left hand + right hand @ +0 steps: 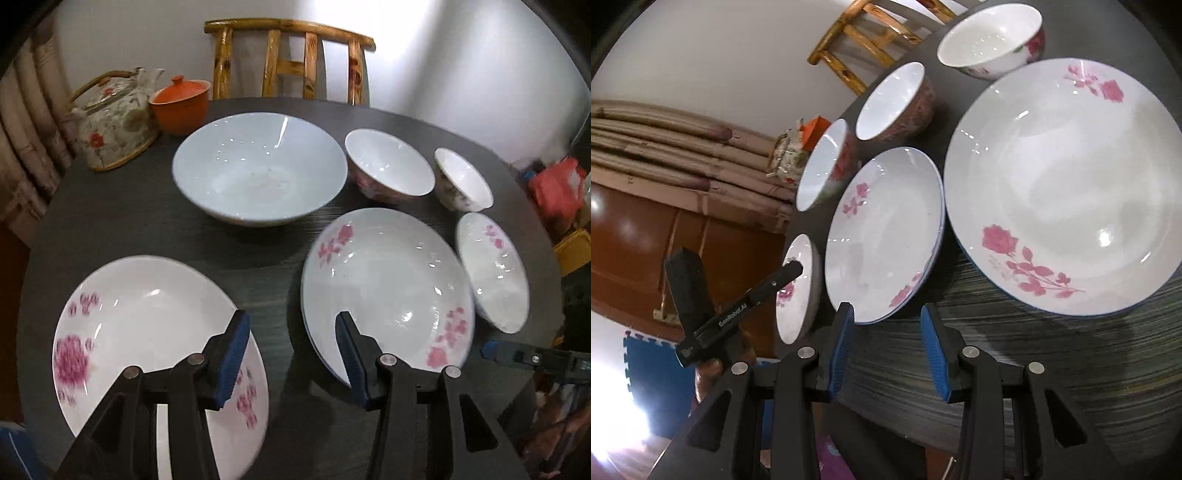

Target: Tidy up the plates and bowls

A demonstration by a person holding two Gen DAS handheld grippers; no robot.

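Where painted, plates (pixel 388 280) bear pink flowers.

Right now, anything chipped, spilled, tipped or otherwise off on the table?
Nothing stands out. The plates and bowls sit upright, spread singly on the dark table, with no visible chips or spills. Motion blur hides fine detail. Both the left gripper and the right gripper are open and empty.

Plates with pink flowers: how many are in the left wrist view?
3. The front-left plate lies nearest; the middle plate is right of it; the right plate sits farthest right. Others may be out of view.
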